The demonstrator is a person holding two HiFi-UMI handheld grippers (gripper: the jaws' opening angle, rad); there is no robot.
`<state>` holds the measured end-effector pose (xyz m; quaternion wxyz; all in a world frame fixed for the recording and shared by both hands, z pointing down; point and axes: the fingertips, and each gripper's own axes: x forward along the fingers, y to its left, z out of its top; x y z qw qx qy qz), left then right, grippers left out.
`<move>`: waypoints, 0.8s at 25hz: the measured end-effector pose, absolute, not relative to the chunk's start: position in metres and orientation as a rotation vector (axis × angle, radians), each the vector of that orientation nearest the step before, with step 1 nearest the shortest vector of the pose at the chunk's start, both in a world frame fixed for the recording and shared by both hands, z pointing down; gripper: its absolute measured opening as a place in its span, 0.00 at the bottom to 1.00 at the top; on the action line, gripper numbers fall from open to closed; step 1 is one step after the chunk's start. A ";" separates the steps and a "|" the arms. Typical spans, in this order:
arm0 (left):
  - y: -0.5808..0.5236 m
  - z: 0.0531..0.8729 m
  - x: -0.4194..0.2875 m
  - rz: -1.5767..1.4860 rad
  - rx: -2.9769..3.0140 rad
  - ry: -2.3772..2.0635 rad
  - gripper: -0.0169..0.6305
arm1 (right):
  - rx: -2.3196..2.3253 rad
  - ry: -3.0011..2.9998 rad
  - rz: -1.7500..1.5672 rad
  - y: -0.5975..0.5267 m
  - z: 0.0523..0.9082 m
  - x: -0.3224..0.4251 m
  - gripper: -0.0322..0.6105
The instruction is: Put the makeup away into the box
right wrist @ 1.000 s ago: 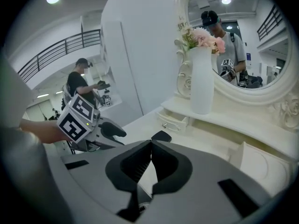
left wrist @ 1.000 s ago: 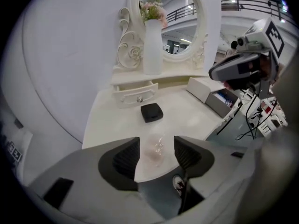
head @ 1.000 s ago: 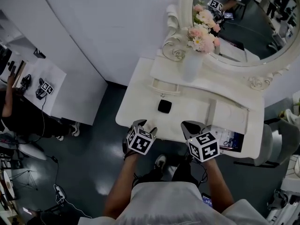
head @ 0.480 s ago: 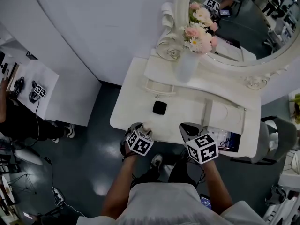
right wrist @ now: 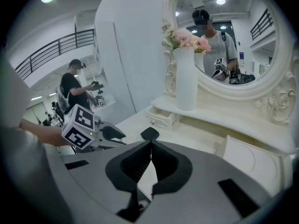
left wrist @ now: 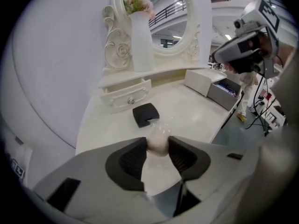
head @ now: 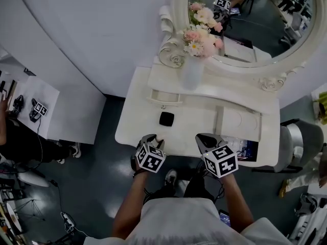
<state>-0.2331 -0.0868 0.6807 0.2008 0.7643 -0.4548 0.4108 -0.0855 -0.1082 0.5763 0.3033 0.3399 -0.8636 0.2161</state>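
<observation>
- Step in hand looks like the pick-up: the left tool [left wrist: 158, 143] has just been closing its jaws and now pinches a small pale pink makeup piece with a clear end [left wrist: 159, 147] between its pads, right by the front edge of the white vanity surface [head: 199, 121]
- The right tool [right wrist: 150, 144] is clenched on nothing, jaws tip to tip, hanging over the front edge further right
- The pink piece's long axis seems to run away from the tool, with the clear end pointing toward the flat black square compact [left wrist: 145, 114] just beyond it. Can't tell if it's standing up or lying down
- Next move imo: lift it clear, carry it right to the white box with the pulled-out drawer [head: 240, 122] at the right end of the surface, then let go over the drawer
- The compact would be next after that
</observation>
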 end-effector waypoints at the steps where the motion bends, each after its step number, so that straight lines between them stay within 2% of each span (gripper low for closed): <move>1: -0.090 0.674 -0.226 1.152 2.166 -1.272 0.30 | 0.915 -2.289 0.573 -0.109 0.574 -0.081 0.05; 9: -0.110 0.626 -0.140 1.079 2.393 -1.168 0.30 | 1.061 -2.262 0.594 -0.104 0.564 -0.023 0.05; 20: -0.111 0.587 0.009 1.036 2.648 -0.837 0.30 | 1.328 -2.155 0.663 -0.093 0.555 0.093 0.05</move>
